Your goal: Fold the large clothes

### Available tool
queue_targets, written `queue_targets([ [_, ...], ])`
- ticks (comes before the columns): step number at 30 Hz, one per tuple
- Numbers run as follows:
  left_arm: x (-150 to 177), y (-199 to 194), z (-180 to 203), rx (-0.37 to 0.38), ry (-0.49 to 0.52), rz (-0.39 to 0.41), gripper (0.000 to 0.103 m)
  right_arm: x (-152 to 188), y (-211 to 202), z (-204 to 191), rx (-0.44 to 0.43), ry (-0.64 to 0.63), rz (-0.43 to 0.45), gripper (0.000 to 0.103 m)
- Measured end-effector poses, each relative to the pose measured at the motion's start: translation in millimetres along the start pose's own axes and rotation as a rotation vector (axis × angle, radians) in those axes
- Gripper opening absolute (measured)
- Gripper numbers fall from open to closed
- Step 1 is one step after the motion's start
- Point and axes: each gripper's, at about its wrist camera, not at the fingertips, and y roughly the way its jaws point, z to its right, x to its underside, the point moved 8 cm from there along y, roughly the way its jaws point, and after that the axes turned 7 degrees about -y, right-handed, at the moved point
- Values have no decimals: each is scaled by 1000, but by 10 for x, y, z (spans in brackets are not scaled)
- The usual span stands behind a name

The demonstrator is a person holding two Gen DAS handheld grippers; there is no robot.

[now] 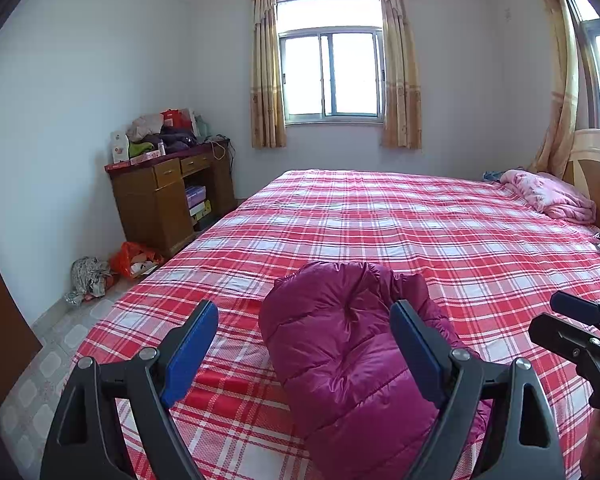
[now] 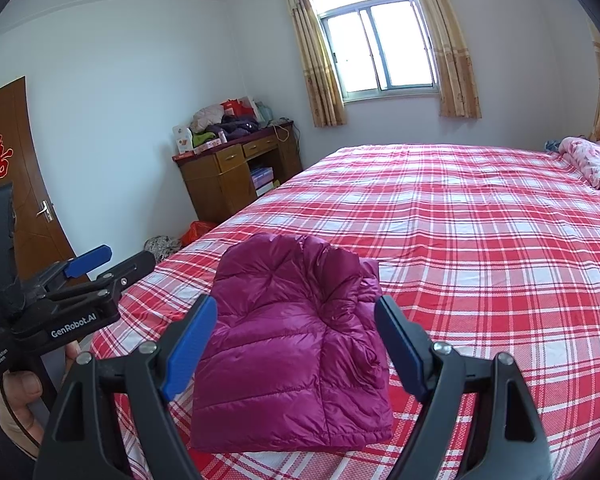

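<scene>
**Folded jacket on the bed, both grippers standing off**

Blue-padded jaws frame each view, spread wide with nothing between the pads. The left gripper hangs over the near edge of the bed, and the jacket shows behind and between its fingers without touching either pad. The right gripper is just as wide open, the same magenta quilted jacket lying beyond it, apart from the pads. Neither holds anything.

The jacket sits at the near end of the plaid bed, close to the left corner, already gathered into a compact, puffy bundle. From the right view its bottom hem lies roughly straight and one side is doubled over, with creases radiating from the top. From the left view it reads as a rounded roll. No sleeve trails out that I can see.

My reading: the folding is at or near its end, and this is a pause between release and whatever finishes the job. If more is wanted, the next move would be to press the bundle flatter or tuck the bulging top edge, since down filling springs back and the slick shell slides on itself. That calls for both jaws to come in low from the two sides and close on doubled layers, not on a single skin.

A pink quilt lies at the far end by the headboard, well apart.
</scene>
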Motion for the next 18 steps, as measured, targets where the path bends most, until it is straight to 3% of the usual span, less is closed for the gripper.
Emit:
queue_targets([
  [18, 63, 114, -48, -20, -10, -46, 88, 21, 22, 9, -1, 2, -8, 84],
])
